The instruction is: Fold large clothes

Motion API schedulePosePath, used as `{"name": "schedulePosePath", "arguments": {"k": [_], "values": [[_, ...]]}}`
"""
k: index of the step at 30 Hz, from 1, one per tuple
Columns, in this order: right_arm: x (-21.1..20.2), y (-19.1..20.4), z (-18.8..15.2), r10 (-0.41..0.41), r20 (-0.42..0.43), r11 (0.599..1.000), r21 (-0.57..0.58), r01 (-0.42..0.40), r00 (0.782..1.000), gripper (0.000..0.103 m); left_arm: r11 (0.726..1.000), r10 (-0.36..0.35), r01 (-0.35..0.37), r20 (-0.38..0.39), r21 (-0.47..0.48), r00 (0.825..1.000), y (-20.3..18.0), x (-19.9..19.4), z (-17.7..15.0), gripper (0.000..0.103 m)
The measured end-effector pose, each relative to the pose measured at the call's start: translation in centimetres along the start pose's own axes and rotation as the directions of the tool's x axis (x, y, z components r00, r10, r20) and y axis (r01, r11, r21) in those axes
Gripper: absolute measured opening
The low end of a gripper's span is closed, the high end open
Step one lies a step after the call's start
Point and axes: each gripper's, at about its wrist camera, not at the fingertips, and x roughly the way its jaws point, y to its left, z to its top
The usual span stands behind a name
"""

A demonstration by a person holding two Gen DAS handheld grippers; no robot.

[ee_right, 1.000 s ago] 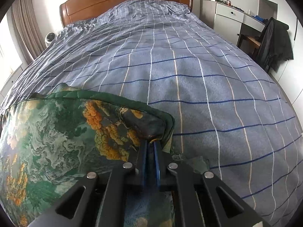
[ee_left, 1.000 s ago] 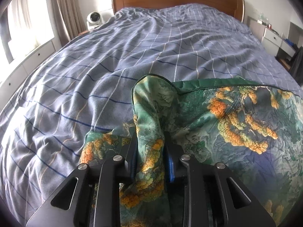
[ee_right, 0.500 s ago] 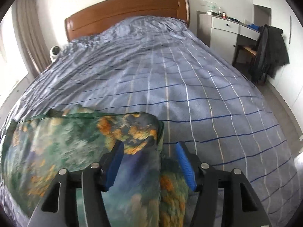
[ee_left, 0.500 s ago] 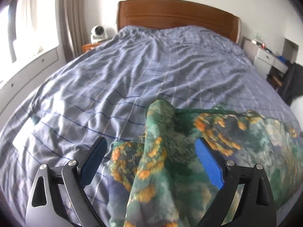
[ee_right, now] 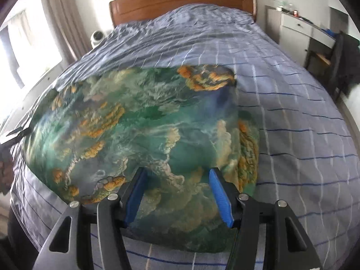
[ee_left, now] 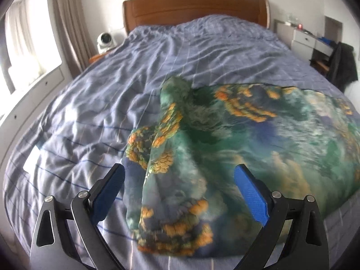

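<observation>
A large green garment with orange and blue landscape print (ee_left: 247, 135) lies folded on the bed's near end; it also shows in the right wrist view (ee_right: 146, 123). Its left corner forms a raised ridge (ee_left: 171, 117). My left gripper (ee_left: 180, 191) is open and empty, jaws wide apart above the garment's left edge. My right gripper (ee_right: 177, 191) is open and empty, held above the garment's near right part.
The bed has a blue-grey checked duvet (ee_left: 180, 51) and a wooden headboard (ee_left: 193, 6). A white camera (ee_left: 105, 40) stands on the left nightstand. A white dresser (ee_right: 299, 27) and a chair with a dark jacket (ee_right: 344, 58) stand at the right.
Both grippers opened and let go of the garment's corners, then pulled back and up. The garment dropped flat onto the bed.
</observation>
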Motion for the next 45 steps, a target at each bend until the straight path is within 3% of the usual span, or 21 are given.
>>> {"name": "schedulePosePath", "arguments": {"k": [3, 6, 10, 13, 16, 19, 23, 30, 34, 40, 45], "values": [[-1.9, 0.8, -0.4, -0.007, 0.038, 1.0, 0.004, 0.007, 0.999, 0.059, 0.998, -0.038, 0.037, 0.021, 0.05, 0.999, -1.8, -2.2, 0.2, 0.099], [-3.4, 1.3, -1.0, 0.018, 0.068, 1.0, 0.009, -0.019, 0.998, 0.059, 0.986, -0.129, 0.126, 0.017, 0.106, 0.992, -5.0, -3.7, 0.8, 0.099], [-5.0, 2.4, -2.3, 0.043, 0.083, 0.999, 0.0, -0.043, 0.996, 0.059, 0.954, -0.235, 0.239, -0.047, 0.18, 0.971, -10.7, -3.6, 1.2, 0.099], [-5.6, 3.0, -3.0, 0.054, 0.091, 0.999, -0.008, -0.054, 0.994, 0.059, 0.94, -0.24, 0.257, -0.099, 0.225, 0.966, -14.0, -1.7, 1.0, 0.099], [-6.5, 3.1, -3.6, 0.07, 0.102, 0.998, -0.003, -0.07, 0.992, 0.059, 0.934, -0.192, 0.228, -0.152, 0.275, 0.97, -17.2, 1.6, 0.8, 0.099], [-7.2, 2.9, -4.0, 0.076, 0.107, 0.997, 0.006, -0.077, 0.991, 0.059, 0.944, -0.183, 0.216, -0.15, 0.251, 0.972, -18.0, 3.4, 2.4, 0.101], [-7.7, 2.6, -4.3, 0.095, 0.107, 0.995, 0.017, -0.097, 0.99, 0.059, 0.969, -0.171, 0.198, -0.18, 0.145, 0.969, -18.1, 6.8, 6.6, 0.101], [-7.4, 2.6, -5.0, 0.106, 0.097, 0.994, 0.024, -0.108, 0.99, 0.059, 0.984, -0.16, 0.175, -0.22, 0.047, 0.962, -18.5, 10.6, 10.6, 0.099], [-7.2, 2.6, -5.2, 0.089, 0.092, 0.996, 0.002, -0.089, 0.992, 0.059, 0.979, -0.17, 0.189, -0.213, 0.073, 0.962, -18.7, 9.6, 9.6, 0.099], [-6.1, 1.3, -5.4, 0.086, 0.071, 0.995, 0.045, -0.089, 0.994, 0.059, 0.96, -0.164, 0.197, -0.17, 0.2, 0.972, -19.3, 5.5, 5.3, 0.099], [-5.9, 1.1, -6.0, 0.102, 0.07, 0.991, 0.08, -0.108, 0.992, 0.059, 0.953, -0.167, 0.195, -0.138, 0.231, 0.976, -19.1, 2.3, 1.8, 0.099]]}}
